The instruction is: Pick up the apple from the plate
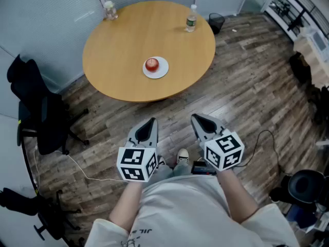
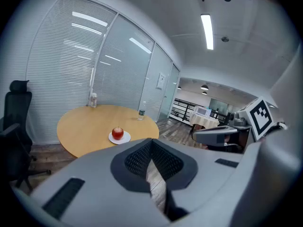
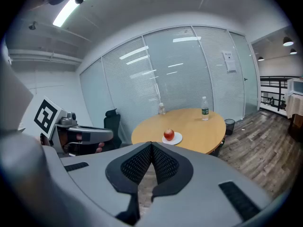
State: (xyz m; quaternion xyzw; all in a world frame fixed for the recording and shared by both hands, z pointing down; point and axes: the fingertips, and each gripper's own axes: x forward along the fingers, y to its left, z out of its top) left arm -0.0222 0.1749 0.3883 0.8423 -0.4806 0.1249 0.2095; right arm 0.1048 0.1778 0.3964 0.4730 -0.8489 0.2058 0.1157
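A red apple (image 1: pixel 151 64) sits on a small white plate (image 1: pixel 161 71) near the middle of a round wooden table (image 1: pixel 128 40). The apple (image 2: pixel 117 133) and the plate (image 2: pixel 126 138) also show far ahead in the left gripper view, and the apple (image 3: pixel 169 135) on its plate (image 3: pixel 177 139) in the right gripper view. Both grippers hang over the floor, well short of the table. My left gripper (image 1: pixel 151 122) is shut and empty. My right gripper (image 1: pixel 195 119) is shut and empty too.
A water bottle (image 1: pixel 191 18) stands at the table's far right edge and a clear bottle (image 1: pixel 109 10) at its far left edge. A black office chair (image 1: pixel 38 107) stands left of the table. A black bin (image 1: pixel 216 20) sits behind it. A white cable (image 1: pixel 77 169) trails over the wooden floor.
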